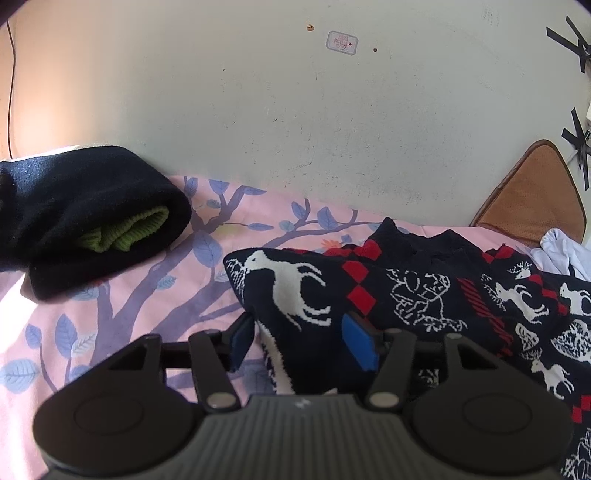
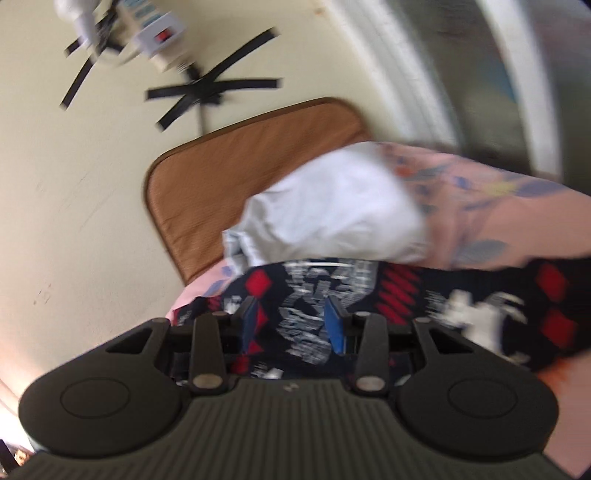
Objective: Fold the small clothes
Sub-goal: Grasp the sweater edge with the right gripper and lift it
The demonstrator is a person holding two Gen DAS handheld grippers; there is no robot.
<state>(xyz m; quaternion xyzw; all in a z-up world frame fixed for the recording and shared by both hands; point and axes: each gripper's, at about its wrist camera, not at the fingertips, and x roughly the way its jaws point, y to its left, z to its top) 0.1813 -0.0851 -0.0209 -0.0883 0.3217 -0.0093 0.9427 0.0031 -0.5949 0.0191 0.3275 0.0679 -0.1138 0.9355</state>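
A dark navy knit sweater (image 1: 406,295) with white deer and red diamonds lies on the pink bedsheet (image 1: 122,306). In the left wrist view my left gripper (image 1: 299,341) is open, its blue pads either side of the sweater's left edge fold. In the blurred right wrist view the same sweater (image 2: 314,295) lies under my right gripper (image 2: 291,325), which is open with sweater fabric between its blue pads. A folded black garment with green lining (image 1: 92,221) lies at the far left.
A white crumpled cloth (image 2: 332,214) lies beyond the sweater, also seen at the right edge of the left wrist view (image 1: 565,254). A brown cushion (image 2: 251,155) leans on the cream wall (image 1: 295,110). Black tape and a power strip (image 2: 155,29) are on the wall.
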